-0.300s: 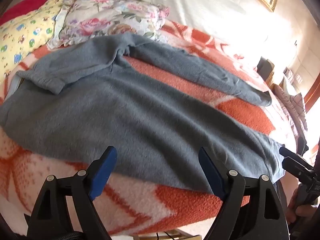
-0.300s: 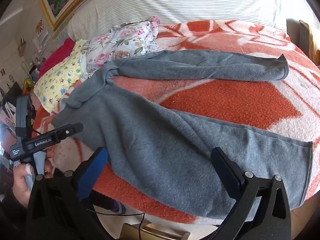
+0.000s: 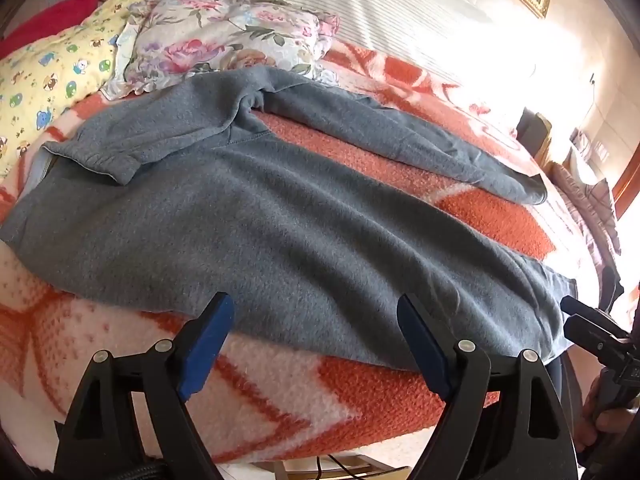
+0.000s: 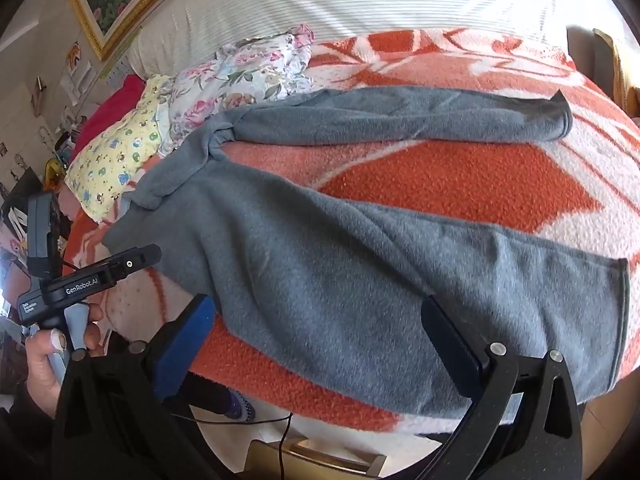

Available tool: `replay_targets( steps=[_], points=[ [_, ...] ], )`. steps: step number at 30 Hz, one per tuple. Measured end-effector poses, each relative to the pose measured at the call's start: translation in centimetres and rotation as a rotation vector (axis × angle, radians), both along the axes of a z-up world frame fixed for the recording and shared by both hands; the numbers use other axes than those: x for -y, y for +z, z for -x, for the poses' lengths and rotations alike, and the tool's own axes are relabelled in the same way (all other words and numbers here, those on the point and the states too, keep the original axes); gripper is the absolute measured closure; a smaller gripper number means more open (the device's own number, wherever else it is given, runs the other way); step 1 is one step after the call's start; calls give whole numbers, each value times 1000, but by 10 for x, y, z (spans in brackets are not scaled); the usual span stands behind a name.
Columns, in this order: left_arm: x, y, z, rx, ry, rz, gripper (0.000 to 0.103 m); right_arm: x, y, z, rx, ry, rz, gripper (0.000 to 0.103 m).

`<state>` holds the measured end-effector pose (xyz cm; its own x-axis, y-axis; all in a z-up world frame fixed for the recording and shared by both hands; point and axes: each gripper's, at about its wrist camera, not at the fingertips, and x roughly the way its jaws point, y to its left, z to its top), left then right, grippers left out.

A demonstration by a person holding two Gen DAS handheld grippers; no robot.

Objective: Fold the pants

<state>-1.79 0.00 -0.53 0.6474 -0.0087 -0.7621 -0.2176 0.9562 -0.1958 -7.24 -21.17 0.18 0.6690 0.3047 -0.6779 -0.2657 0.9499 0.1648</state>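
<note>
The grey pants (image 3: 280,216) are soft, matt fleece cloth, lying on a rougher, nubbly orange-and-white woven blanket (image 3: 400,396). The left gripper (image 3: 316,340) is matt black plastic with blue rubbery pads and shiny metal rivets.

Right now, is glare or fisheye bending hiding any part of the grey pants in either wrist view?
Left wrist view: sunlight blows out the upper right of the blanket, but the grey pants stay readable, far leg cuff included. Right wrist view: even light, no glare; both legs sharp, though the fisheye bows the bed edge and the near cuff curves at the frame's right.
</note>
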Motion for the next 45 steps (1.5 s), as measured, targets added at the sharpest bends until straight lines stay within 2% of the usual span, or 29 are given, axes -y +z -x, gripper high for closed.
replay_targets(
  steps=[23, 45],
  points=[
    [-2, -1, 5, -4, 2, -1, 19, -12, -11, 5, -11, 21, 7, 0],
    [9, -16, -11, -34, -37, 3, 19, -14, -29, -13, -51, 12, -11, 0]
  ],
)
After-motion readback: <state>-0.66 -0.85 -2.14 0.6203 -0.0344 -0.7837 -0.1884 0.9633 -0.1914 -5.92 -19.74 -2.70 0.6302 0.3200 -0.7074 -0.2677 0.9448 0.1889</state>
